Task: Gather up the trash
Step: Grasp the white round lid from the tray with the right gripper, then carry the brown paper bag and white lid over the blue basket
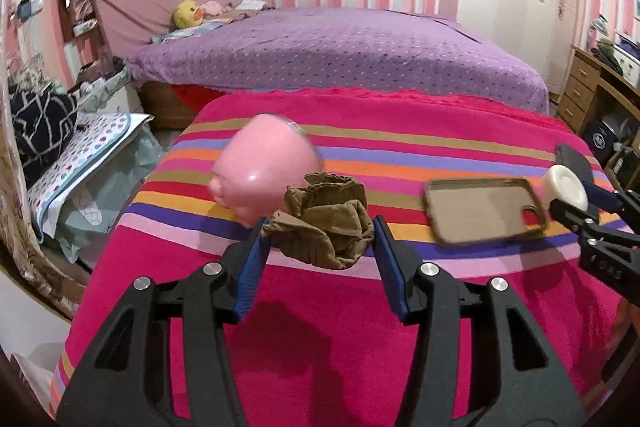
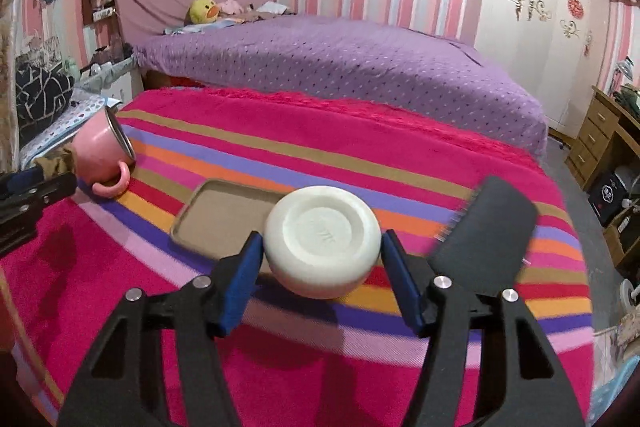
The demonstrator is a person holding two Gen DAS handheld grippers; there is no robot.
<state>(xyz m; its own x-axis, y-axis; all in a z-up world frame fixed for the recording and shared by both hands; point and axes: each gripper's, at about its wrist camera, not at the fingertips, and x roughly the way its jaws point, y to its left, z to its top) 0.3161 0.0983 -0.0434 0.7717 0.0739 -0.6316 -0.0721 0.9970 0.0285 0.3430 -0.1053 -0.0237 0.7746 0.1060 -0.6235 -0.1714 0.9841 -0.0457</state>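
My left gripper is shut on a crumpled olive-brown cloth, held just above the striped red blanket. A pink mug lies on its side right behind the cloth. My right gripper is shut on a white round puck-shaped object, held above the blanket. It also shows at the right of the left wrist view. A tan phone case lies flat behind the white object. The mug shows at the left of the right wrist view.
A black flat comb-like piece lies to the right of the white object. A purple-covered bed stands behind the blanket. Wooden drawers are at far right. Piled cloth and cushions sit at left.
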